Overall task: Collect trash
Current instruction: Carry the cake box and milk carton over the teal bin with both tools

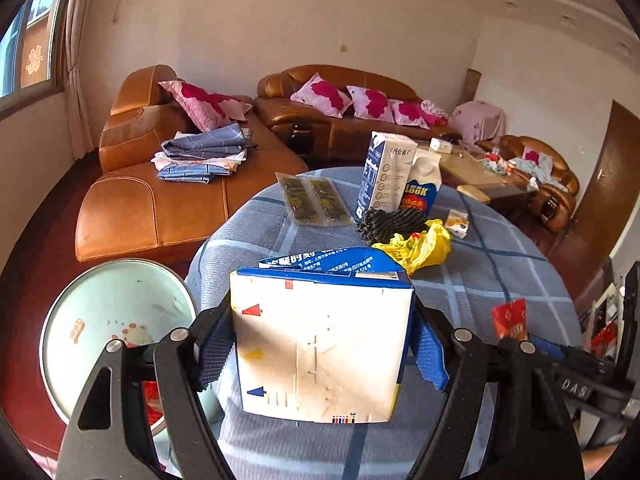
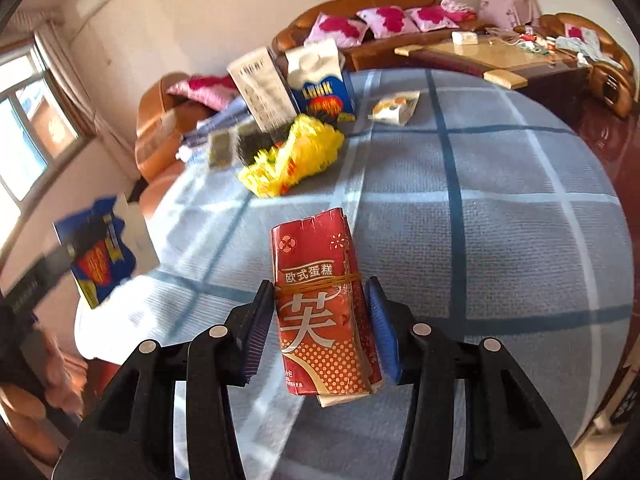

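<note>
I get bright daylight from the window (image 1: pixel 34 40) at far left; fisheye bends the edges, and my right view's upper left smears with motion blur.

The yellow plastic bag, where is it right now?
The yellow plastic bag lies crumpled on the checked tablecloth, mid-table in the left wrist view, just in front of the dark ridged bundle and the two upright cartons.
</note>
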A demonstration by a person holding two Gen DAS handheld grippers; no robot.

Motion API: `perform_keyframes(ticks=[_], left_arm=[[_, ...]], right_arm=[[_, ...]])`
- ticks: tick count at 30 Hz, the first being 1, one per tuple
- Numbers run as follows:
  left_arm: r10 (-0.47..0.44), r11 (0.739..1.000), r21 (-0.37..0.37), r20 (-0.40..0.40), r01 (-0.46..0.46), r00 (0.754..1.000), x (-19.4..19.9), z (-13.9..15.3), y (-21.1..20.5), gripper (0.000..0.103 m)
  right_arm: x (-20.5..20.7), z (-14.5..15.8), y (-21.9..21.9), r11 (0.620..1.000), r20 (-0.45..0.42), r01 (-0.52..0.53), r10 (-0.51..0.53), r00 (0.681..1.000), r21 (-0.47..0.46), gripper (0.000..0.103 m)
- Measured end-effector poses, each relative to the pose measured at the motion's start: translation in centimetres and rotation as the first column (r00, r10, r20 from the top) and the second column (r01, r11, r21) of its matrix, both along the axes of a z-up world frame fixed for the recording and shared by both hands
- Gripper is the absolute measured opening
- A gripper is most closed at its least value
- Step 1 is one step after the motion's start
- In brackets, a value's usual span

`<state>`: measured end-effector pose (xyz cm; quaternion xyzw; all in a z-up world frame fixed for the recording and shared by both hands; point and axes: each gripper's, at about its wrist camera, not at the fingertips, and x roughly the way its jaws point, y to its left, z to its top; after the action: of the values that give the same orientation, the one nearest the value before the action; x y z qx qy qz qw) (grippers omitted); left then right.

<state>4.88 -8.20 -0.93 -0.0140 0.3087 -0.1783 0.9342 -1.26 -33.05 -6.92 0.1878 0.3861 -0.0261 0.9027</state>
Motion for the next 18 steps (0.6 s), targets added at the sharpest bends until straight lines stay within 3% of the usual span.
perform_keyframes(ticks=[8, 18], left_arm=[[0.041, 0.999, -0.015, 0.017, -0.041, 0.999, -2.1, 1.1, 2.6, 0.074], [0.127, 0.992, -0.016, 0.039, -0.127, 0.991, -4.1, 2.0, 6.9, 0.074]], right_arm=[[-1.5, 3.1, 2.4, 1.0, 0.085, 0.001, 0.0, 0.996, -0.004, 0.047], [-1.8, 5.5, 7.5, 0.996, 0.142, -0.084, 0.086, 0.986, -0.026, 0.047]])
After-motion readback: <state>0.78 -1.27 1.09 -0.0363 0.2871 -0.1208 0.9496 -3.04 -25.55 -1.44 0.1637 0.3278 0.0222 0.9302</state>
